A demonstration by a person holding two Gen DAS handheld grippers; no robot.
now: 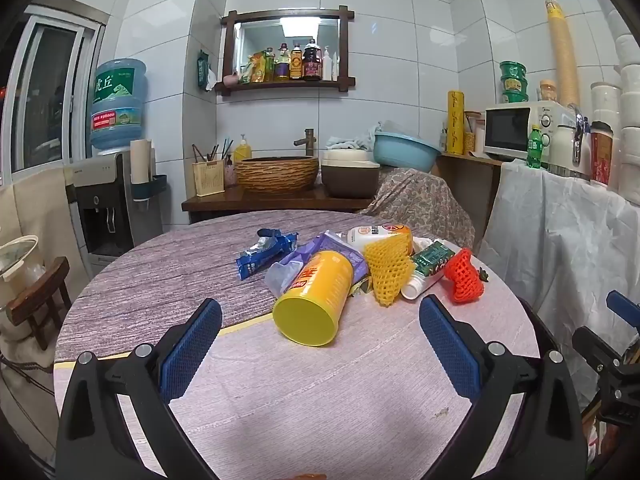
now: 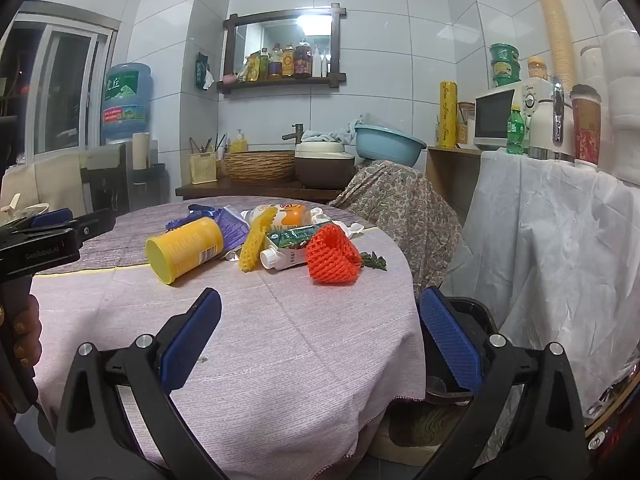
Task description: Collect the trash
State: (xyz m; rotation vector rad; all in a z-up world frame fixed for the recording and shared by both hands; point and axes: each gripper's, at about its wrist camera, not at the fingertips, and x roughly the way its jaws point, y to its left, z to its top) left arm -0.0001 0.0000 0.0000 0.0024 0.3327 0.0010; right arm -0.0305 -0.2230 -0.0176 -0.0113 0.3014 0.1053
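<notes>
Trash lies in a heap on the round table (image 1: 280, 392): a yellow can (image 1: 316, 300) on its side, a blue wrapper (image 1: 266, 252), a purple wrapper (image 1: 340, 246), a yellow foam net (image 1: 388, 270), a green and white carton (image 1: 426, 270), a red foam net (image 1: 464, 276) and an orange-labelled bottle (image 1: 380, 234). My left gripper (image 1: 320, 338) is open and empty, just short of the yellow can. My right gripper (image 2: 320, 332) is open and empty, over the table's right front edge, short of the red foam net (image 2: 332, 254). The yellow can (image 2: 184, 248) also shows there.
A dark bin (image 2: 468, 344) stands on the floor beside the table at the right. A chair under patterned cloth (image 2: 400, 208) is behind the table. A cloth-covered counter (image 2: 560, 240) with a microwave (image 2: 500, 118) is at the right. A water dispenser (image 1: 104, 208) stands at the left.
</notes>
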